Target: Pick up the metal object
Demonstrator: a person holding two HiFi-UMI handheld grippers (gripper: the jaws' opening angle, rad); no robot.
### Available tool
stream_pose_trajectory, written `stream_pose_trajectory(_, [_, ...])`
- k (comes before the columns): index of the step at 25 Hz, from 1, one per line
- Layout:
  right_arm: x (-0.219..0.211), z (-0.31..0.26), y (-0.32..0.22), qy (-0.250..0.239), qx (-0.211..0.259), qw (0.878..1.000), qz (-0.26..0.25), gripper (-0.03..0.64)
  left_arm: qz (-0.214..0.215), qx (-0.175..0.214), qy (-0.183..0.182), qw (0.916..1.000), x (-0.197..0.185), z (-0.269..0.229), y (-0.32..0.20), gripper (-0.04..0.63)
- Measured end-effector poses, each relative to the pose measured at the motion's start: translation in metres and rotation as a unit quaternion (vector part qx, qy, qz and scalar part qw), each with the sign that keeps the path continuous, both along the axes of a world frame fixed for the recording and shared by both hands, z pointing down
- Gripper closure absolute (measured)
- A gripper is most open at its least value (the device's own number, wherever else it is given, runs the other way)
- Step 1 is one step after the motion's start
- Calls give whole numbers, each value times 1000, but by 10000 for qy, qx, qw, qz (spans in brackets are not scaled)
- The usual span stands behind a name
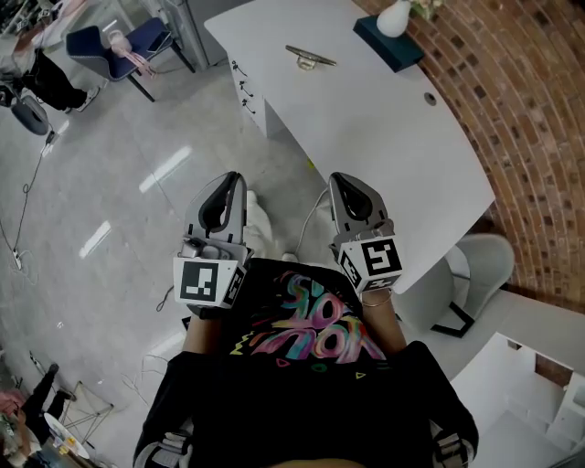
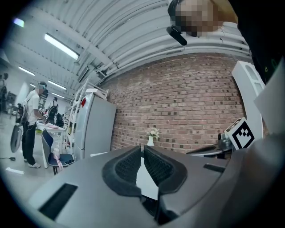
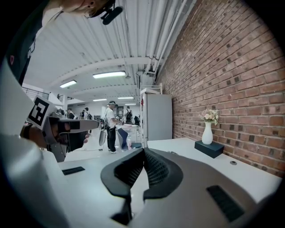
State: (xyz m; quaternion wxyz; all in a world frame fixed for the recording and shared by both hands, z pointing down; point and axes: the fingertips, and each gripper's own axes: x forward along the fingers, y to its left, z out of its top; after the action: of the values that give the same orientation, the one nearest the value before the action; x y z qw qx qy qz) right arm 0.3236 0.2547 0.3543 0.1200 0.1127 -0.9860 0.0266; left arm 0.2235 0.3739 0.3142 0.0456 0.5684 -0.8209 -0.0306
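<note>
Reaching looks like the step in hand, barely begun: both grippers sit close to the person's chest, short of the white worktop (image 1: 366, 137). The left gripper (image 1: 232, 179) has its fingers closed tip to tip on nothing, and the right gripper (image 1: 342, 180) is likewise closed and empty. The metal object (image 1: 311, 58) lies untouched on the far part of the worktop, well apart from both, left of a dark box (image 1: 388, 44) carrying a white vase (image 1: 394, 18). Next, 1 gripper probably needs to travel forward, open its fingers and settle astride the object.
</note>
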Motion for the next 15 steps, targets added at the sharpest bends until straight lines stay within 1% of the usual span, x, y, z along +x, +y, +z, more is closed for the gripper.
stream_pose_trajectory(6, [-88,11,-43,226,8,9995,225,600,217,-57,90,9997,-100,7,-46,558])
stream_pose_trajectory(8, [-117,11,-57,236,31,9992,308,600,280,-56,104,9995,-135,6,-60,558])
stream_pose_trajectory(12, [-163,12,-89,285,-53,9972,690,600,538,-176,29,9984,-196,6,-87,558])
stream_pose_trajectory(15, [-190,17,-108,315,-105,9945,991,600,682,-236,60,9974,-235,7,-104,558])
